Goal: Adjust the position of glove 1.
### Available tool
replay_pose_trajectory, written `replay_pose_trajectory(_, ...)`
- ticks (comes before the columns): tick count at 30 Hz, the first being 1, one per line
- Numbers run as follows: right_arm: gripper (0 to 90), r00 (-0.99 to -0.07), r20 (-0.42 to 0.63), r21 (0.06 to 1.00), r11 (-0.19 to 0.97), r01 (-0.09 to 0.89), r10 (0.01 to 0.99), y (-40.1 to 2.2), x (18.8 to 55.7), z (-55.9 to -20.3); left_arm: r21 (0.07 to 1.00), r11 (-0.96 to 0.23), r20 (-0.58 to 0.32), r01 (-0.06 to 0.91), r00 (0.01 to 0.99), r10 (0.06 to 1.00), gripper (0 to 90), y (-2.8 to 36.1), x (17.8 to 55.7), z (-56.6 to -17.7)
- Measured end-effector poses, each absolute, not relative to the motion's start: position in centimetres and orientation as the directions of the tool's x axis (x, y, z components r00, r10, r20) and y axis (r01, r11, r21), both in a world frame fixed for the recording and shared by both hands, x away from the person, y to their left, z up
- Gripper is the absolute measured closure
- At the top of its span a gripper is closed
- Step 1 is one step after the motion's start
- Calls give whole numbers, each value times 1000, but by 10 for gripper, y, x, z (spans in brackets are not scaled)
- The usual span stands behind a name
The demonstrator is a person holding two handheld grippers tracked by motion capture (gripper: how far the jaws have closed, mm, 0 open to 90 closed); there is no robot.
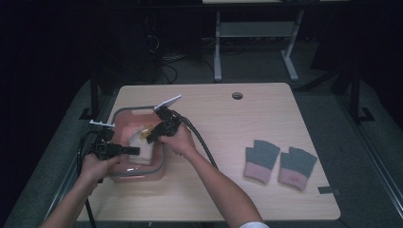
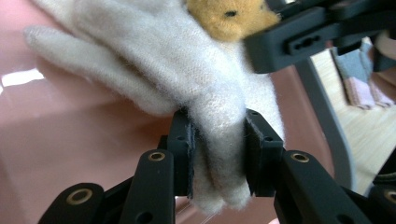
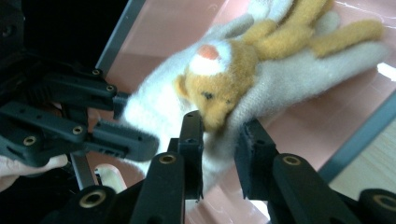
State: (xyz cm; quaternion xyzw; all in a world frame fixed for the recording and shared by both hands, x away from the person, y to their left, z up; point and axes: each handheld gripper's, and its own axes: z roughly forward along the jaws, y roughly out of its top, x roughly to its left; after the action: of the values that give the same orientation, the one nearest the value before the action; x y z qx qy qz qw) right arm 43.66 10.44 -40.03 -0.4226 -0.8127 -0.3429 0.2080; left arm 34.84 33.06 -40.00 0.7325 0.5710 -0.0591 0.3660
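A white woolly glove (image 1: 141,143) with an orange animal face (image 3: 219,88) lies in a pink basin (image 1: 138,176) at the table's left. My left gripper (image 1: 134,151) comes in from the left and is shut on the glove's cuff end (image 2: 218,140), the wool squeezed between both pads. My right gripper (image 1: 150,137) reaches in from the right. In the right gripper view its jaws (image 3: 219,140) stand around the glove's edge just below the face, and the wool hangs loosely between them. The two grippers are close together over the basin.
A pair of grey fingerless gloves with pink cuffs (image 1: 261,159) (image 1: 295,167) lies flat at the table's right. A cable hole (image 1: 237,95) sits near the far edge. The basin has a grey rim (image 3: 119,42). Bare tabletop lies between basin and grey gloves.
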Motion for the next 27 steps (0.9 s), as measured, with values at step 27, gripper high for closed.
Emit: replay_pose_trajectory(27, 704, -576, 627, 419, 396, 817, 524, 88, 431, -385, 412, -121, -425, 903, 308, 851, 604, 329, 349, -404)
